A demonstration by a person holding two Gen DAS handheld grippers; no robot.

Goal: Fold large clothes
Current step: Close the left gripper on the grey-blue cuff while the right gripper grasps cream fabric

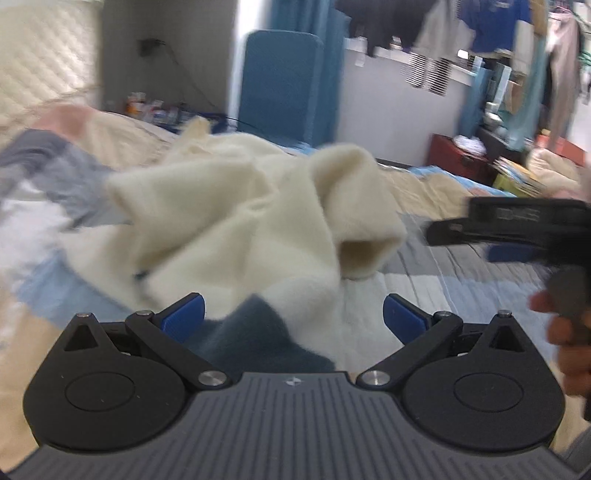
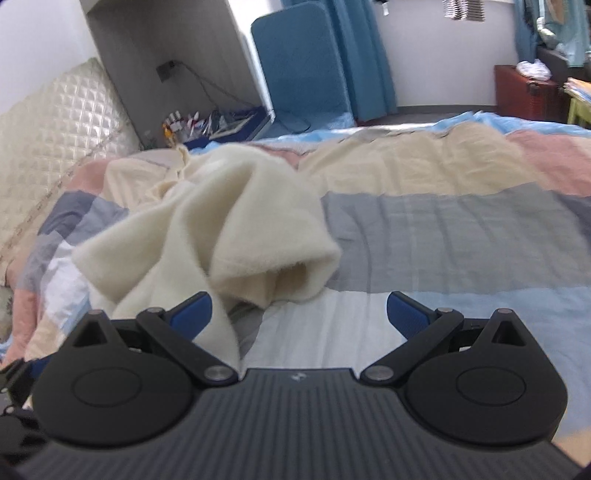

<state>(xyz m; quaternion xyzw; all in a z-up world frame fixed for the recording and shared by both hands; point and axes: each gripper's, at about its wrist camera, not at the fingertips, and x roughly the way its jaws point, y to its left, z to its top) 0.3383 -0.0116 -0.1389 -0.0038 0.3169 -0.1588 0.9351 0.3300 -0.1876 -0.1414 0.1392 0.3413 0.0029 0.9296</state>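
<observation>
A cream fleece garment [image 1: 236,218] lies crumpled on the patchwork bed quilt [image 1: 461,273], a sleeve opening [image 1: 369,251] facing me. It also shows in the right wrist view [image 2: 221,229], left of centre. My left gripper [image 1: 293,314] is open, with cream and dark cloth lying between its blue pads [image 1: 184,314], ungripped. My right gripper [image 2: 299,314] is open and empty just in front of the sleeve; a cream strip hangs by its left pad [image 2: 194,314]. The right gripper also shows from the side in the left wrist view [image 1: 458,230].
The quilted headboard [image 2: 48,144] stands at the left. A blue padded panel [image 2: 299,70] and curtain lean on the far wall. A red chest [image 2: 524,92] and hanging clothes [image 1: 443,33] are at the right. Clutter [image 2: 207,123] sits beside the bed.
</observation>
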